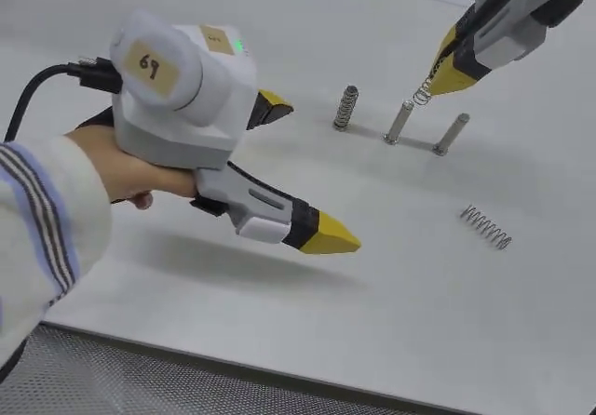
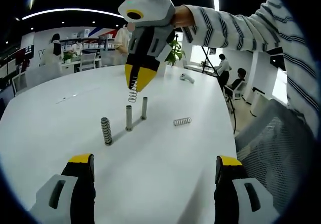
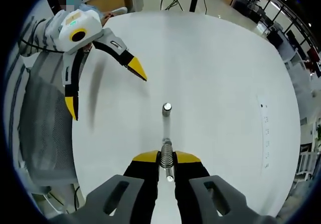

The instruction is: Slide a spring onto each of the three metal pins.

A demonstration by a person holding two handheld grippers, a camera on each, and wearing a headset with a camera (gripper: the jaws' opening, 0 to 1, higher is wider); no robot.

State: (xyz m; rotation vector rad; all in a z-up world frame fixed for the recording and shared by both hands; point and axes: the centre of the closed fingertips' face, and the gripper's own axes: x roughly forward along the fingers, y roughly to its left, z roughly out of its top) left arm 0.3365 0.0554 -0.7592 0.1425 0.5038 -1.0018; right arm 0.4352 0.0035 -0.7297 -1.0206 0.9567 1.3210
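second spring poised over the middle pin

the job is at its second fitting. the first pin (image 1: pixel 346 108) already wears a spring down its shaft. the middle pin (image 1: pixel 399 122) and the third pin (image 1: pixel 451 134) stand bare beside it in a row on the white counter (image 1: pixel 279 322). the right claw (image 1: pixel 445 82) is closed on a spring (image 1: pixel 424 91), pinching its upper end so the coil hangs off the yellow tips. the coil's free end is just above the top of the middle pin and seemingly not yet over it. in the right gripper view a bare pin stands straight ahead of the jaws, roughly in line with the coil. the left claw (image 1: pixel 307 173) hovers well apart from the pins, its jaws spread wide with nothing between them. one loose spring (image 1: pixel 485 227) lies on its side on the counter, near the third pin.

the next move, as i judge it, calls for bringing the coil's open end squarely over the pin top. the spring's axis must stay in line with the shaft, and the claw should lower until the pin enters the coil before letting go. the spring is slack and held at one end, so its tip may sway or catch on the pin's rim. after that, the loose spring is left for the third pin.
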